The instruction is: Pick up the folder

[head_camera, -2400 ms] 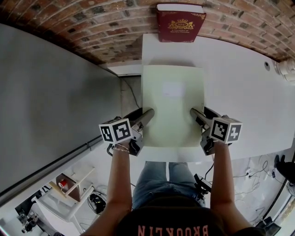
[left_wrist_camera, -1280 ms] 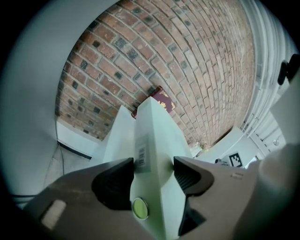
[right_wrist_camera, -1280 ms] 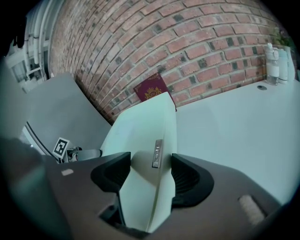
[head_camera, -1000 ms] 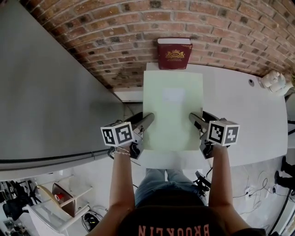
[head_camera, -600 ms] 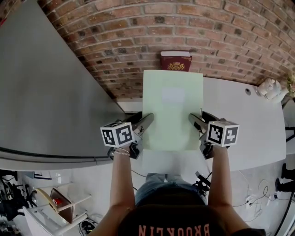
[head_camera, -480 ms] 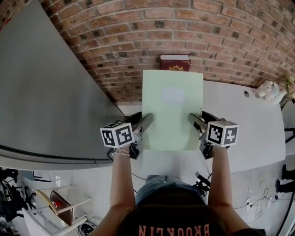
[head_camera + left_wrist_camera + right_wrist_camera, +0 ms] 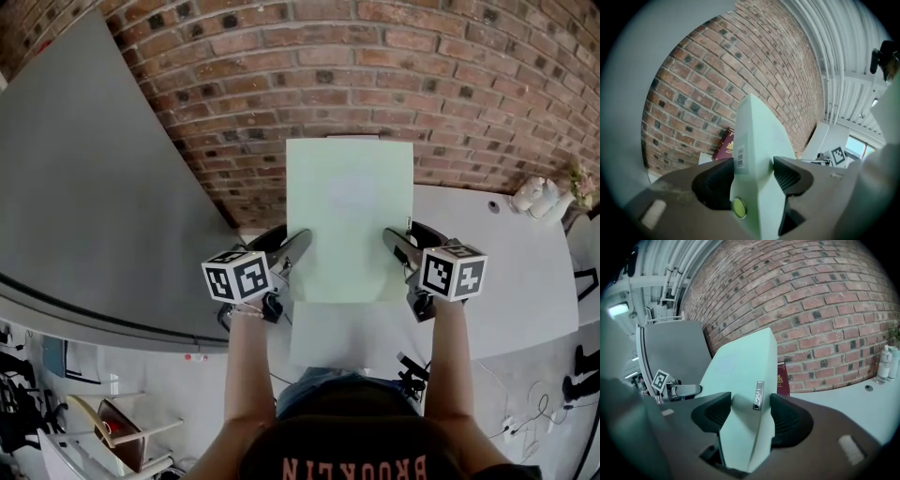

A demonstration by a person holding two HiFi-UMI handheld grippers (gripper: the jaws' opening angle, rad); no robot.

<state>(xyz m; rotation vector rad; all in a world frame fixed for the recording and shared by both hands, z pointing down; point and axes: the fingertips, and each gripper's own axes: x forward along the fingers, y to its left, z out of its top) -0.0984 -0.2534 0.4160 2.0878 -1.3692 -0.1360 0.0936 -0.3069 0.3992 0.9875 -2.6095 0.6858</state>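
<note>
The pale green folder (image 7: 349, 217) hangs in the air above the white table (image 7: 487, 281), held flat by both long edges. My left gripper (image 7: 298, 246) is shut on its left edge; in the left gripper view both pads press the folder (image 7: 754, 164) near a barcode sticker. On the right edge my right gripper (image 7: 394, 242) is shut, and the right gripper view shows its pads clamping the folder (image 7: 745, 394) beside a small metal clip (image 7: 758, 395). The folder hides the table's far edge in the head view.
A dark red book (image 7: 725, 144) leans against the brick wall (image 7: 375, 84) behind the table, also seen as the red book (image 7: 783, 378). White bottles (image 7: 534, 195) stand at the table's far right. A grey panel (image 7: 84, 206) lies to the left.
Both grippers have lifted the folder upward off the table, keeping their hold. The red book, visible behind it earlier, is now hidden by the folder in the head view.
</note>
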